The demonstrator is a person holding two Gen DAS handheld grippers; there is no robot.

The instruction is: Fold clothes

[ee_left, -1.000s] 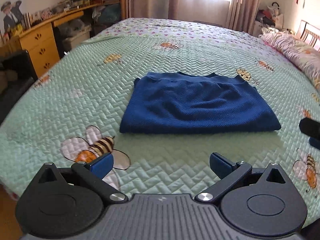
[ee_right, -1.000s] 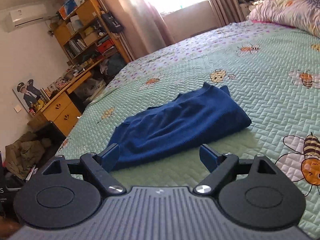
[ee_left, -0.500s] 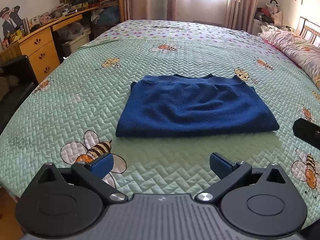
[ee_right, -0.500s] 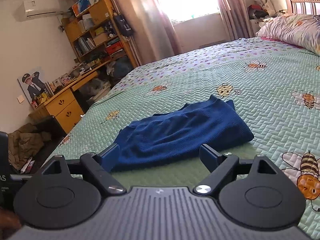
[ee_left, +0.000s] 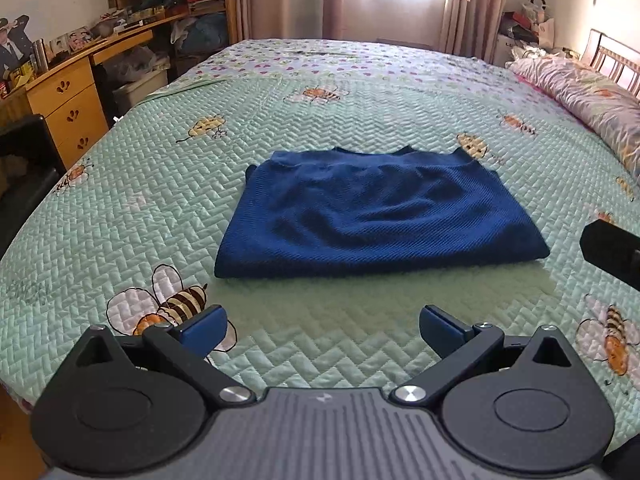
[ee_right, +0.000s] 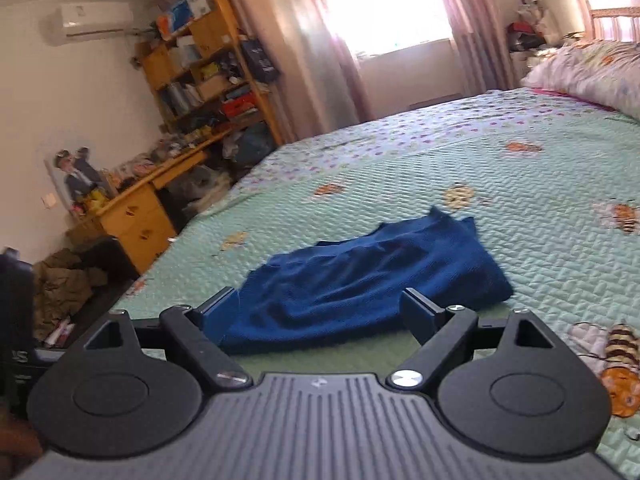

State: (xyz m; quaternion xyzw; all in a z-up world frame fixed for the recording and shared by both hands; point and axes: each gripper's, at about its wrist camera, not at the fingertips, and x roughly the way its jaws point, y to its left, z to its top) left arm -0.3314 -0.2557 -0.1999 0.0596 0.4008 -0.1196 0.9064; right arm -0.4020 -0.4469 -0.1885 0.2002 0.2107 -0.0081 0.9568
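- Knitwear, a dark blue ribbed garment [ee_left: 380, 216], is lying folded into a rough rectangle near the middle of the bed; its near edge is making a thick rounded fold, and a ribbed band is running along its far edge.
- In the right wrist view the same garment [ee_right: 360, 280] is looking softer and more rumpled, with shallow creases across its top and one corner sticking up at the far end.
- The bedspread [ee_left: 160, 208] is a pale green quilt stitched in a herringbone pattern and printed with cartoon bees; it is lying flat under the garment.
- The left claw [ee_left: 320, 326] is hovering just short of the garment's near edge with its blue-padded fingers standing wide apart and only quilt between them.
- The right claw [ee_right: 320, 312] is sitting low at the garment's near end; its jaws are opening, and the fabric is showing in the gap between them with neither pad pressing on it.
- A black, hard-edged part of the right claw [ee_left: 608, 248] is poking in at the right edge of the left wrist view, beside the garment's right corner.
- A floral pillow [ee_left: 580, 92] is lying along the headboard side, well apart from the garment.
- A yellow wooden bench with drawers [ee_left: 68, 104] is standing beside the bed, cluttered on top, under open bookshelves [ee_right: 200, 64].
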